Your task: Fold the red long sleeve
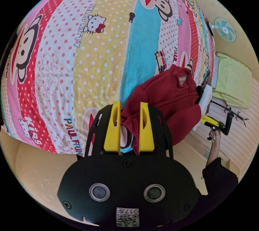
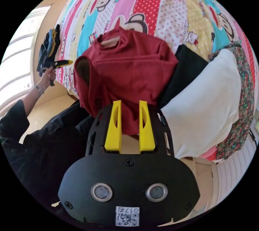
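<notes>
Plainly, the red long sleeve [image 1: 167, 99] lies bunched on the cartoon-print bedsheet [image 1: 81, 61] near the edge of the bed, its collar pointing up the bed and one side rumpled into loose folds; in the right gripper view the same garment [image 2: 126, 64] sits just beside a black garment [image 2: 186, 69] and a white folded cloth [image 2: 205, 107], with a floral fabric [image 2: 242, 90] past those. The left gripper [image 1: 130, 107] has its yellow jaws set apart at a middling gap, and a fold of the red cloth sits between them, though I cannot tell whether both jaws press on it; the right gripper [image 2: 129, 104] also shows its jaws parted, hovering at the hem with the cloth behind them and no clear grip on it. In each view the other gripper appears off to the side in the person's hand [image 2: 47, 76].

The risks, as I judge them: a pinch on the bunched part could catch several layers at once, so a pull would drag the whole heap and not spread a single sleeve; the shirt lies close to the bed edge, so a careless tug toward the person might slide it off; and the right gripper could snag the black garment alongside, since the two touch.

As for containers, none is visible; nothing here holds anything, and the clothes rest directly on the sheet.
</notes>
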A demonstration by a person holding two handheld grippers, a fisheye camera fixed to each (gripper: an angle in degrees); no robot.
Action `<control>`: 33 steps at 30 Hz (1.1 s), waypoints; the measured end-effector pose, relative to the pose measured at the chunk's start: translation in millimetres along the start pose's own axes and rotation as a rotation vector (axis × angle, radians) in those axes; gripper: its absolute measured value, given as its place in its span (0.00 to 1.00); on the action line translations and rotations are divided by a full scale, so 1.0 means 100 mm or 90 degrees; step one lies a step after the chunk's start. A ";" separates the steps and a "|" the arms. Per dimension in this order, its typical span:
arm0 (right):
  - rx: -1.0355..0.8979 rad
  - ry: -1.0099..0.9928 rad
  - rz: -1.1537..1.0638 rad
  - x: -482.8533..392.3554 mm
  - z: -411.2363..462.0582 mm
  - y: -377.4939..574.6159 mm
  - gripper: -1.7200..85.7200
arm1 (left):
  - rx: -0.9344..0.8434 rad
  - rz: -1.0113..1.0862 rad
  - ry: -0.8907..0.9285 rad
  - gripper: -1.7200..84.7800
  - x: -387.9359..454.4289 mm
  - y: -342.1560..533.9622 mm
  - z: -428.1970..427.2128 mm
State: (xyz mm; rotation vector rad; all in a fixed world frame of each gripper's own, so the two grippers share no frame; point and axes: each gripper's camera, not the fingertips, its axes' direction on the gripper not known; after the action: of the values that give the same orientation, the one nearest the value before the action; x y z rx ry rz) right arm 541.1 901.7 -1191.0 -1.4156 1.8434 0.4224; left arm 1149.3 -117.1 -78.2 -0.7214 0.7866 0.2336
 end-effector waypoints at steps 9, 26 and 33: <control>-0.071 0.170 0.051 0.26 1.00 -1.60 0.16 | 0.012 0.001 -0.129 0.12 0.46 0.28 0.66; 0.387 -0.039 0.070 -1.93 -0.33 1.31 0.06 | 0.140 0.129 0.344 0.02 0.69 2.05 -0.98; 0.791 -0.127 0.020 -2.97 -1.10 2.89 0.06 | 0.406 0.313 0.468 0.02 0.61 2.87 -2.76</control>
State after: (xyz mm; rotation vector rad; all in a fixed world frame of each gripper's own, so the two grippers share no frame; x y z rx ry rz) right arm 262.4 1124.4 -953.9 -0.4499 1.4563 -0.5106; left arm 908.4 -93.4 -399.7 0.0331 1.6463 0.1377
